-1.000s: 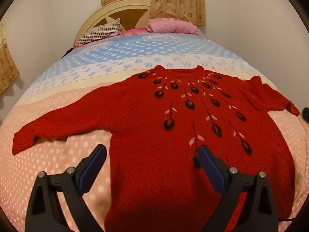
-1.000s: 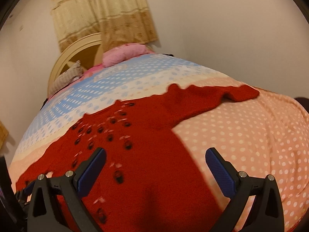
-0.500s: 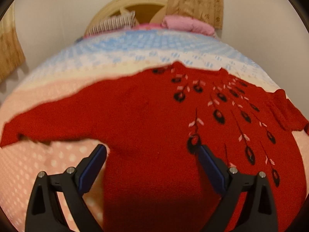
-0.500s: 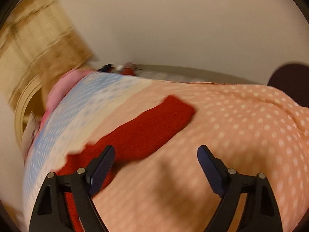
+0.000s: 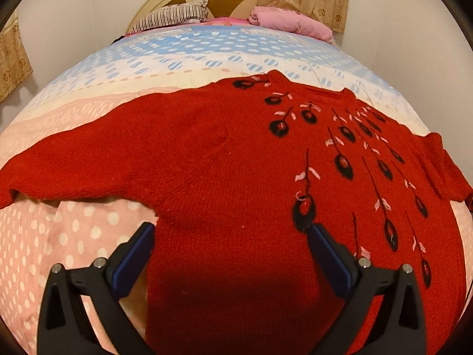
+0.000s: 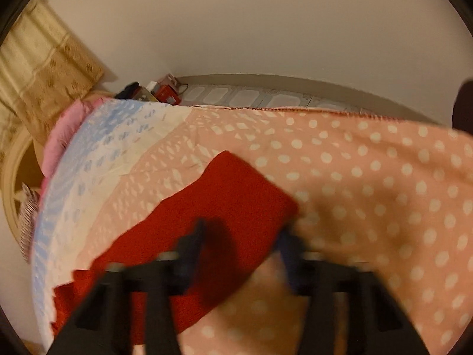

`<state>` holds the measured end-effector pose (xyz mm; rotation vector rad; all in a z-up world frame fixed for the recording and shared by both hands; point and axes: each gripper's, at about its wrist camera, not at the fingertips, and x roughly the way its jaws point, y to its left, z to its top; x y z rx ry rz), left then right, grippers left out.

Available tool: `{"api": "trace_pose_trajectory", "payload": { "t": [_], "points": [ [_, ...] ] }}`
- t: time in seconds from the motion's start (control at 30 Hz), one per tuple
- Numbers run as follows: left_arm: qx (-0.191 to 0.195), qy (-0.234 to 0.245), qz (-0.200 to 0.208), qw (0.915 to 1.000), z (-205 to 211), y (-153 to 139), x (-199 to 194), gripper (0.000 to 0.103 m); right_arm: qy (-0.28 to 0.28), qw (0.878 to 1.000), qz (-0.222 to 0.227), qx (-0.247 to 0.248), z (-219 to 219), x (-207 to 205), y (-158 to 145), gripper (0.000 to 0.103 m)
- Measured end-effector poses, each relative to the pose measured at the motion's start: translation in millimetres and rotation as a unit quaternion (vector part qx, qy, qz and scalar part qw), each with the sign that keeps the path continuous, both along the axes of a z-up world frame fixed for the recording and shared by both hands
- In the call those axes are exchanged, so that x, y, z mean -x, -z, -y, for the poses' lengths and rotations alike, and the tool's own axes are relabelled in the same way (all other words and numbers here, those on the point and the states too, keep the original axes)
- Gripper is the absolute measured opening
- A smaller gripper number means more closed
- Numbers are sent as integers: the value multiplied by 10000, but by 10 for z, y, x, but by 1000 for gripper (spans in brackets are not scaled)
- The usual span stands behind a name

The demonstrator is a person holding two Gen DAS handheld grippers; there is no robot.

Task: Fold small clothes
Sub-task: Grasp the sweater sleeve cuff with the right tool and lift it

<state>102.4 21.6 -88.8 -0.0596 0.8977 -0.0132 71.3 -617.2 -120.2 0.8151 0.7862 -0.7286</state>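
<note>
A red knit sweater (image 5: 207, 159) with black and pink feather motifs lies flat, front up, on the bed, sleeves spread to both sides. My left gripper (image 5: 230, 254) is open above its lower body near the left side seam, touching nothing. In the right wrist view, the sweater's right sleeve (image 6: 224, 204) lies across the pink dotted cover. My right gripper (image 6: 241, 239) is blurred by motion; its jaws have narrowed and straddle the sleeve close to the cuff end. The blur hides whether they grip the cloth.
The bed cover (image 5: 74, 230) is pink with white dots, cream and blue farther up. A striped pillow (image 5: 174, 14) and a pink pillow (image 5: 289, 20) lie at the headboard. The bed's right edge (image 6: 295, 109) drops to a tiled floor with small clutter (image 6: 159, 91).
My right gripper has swung right to the sleeve, dropped toward its cuff, and its jaws have narrowed. My left gripper has shifted left and moved closer over the sweater, still open.
</note>
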Motion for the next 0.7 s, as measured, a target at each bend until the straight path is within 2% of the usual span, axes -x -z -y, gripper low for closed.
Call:
{"api": "trace_pose_trajectory", "payload": {
  "t": [0.03,0.13,0.27,0.43,0.53,0.7],
  "points": [
    [12,1,0,10000,-3,0,-2,103,-81,10000,14,-30,33,6,2,7],
    [24,3,-4,10000,-3,3,-10,103,75,9995,299,-111,123,179,-90,6],
    [26,6,-3,10000,0,6,-16,103,166,9975,356,581,161,354,-510,5],
    [64,8,4,10000,-4,4,-11,103,187,9930,725,913,107,444,-1020,5],
    [85,11,8,10000,-11,3,-11,103,-217,9893,952,1079,-148,332,-1301,5],
    [234,16,56,9997,-38,-10,6,103,-1235,9757,1327,1232,-976,-37,-1724,5]
  ]
}}
